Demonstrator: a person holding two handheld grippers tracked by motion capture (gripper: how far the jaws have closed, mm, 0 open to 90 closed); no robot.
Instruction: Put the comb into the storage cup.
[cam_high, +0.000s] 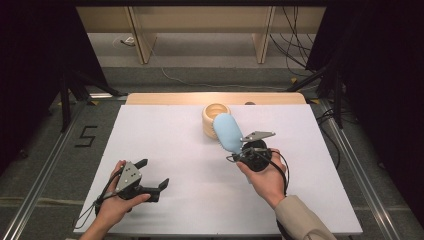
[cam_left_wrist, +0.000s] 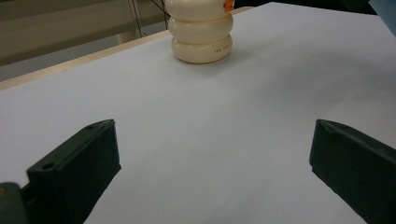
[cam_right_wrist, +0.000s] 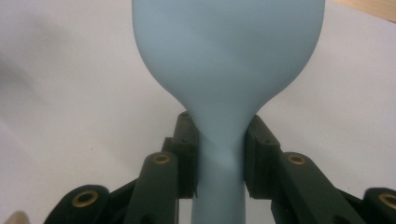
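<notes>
Currently my right claw (cam_high: 239, 151) is clamped on the narrow neck of the blue brush (cam_high: 227, 131), held at 12 o'clock beside the cream holder (cam_high: 215, 116). Likely light, smooth, slippery; grip the neck. My left claw (cam_high: 152, 176) stands apart.

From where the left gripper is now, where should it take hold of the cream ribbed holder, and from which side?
Probably at one of the grooves between the rounded rings of the cream holder, coming level from the near side, where the open left gripper already faces it. The grooves should keep the jaws from slipping. The right gripper holds the blue brush close beside it, so approach low.
</notes>
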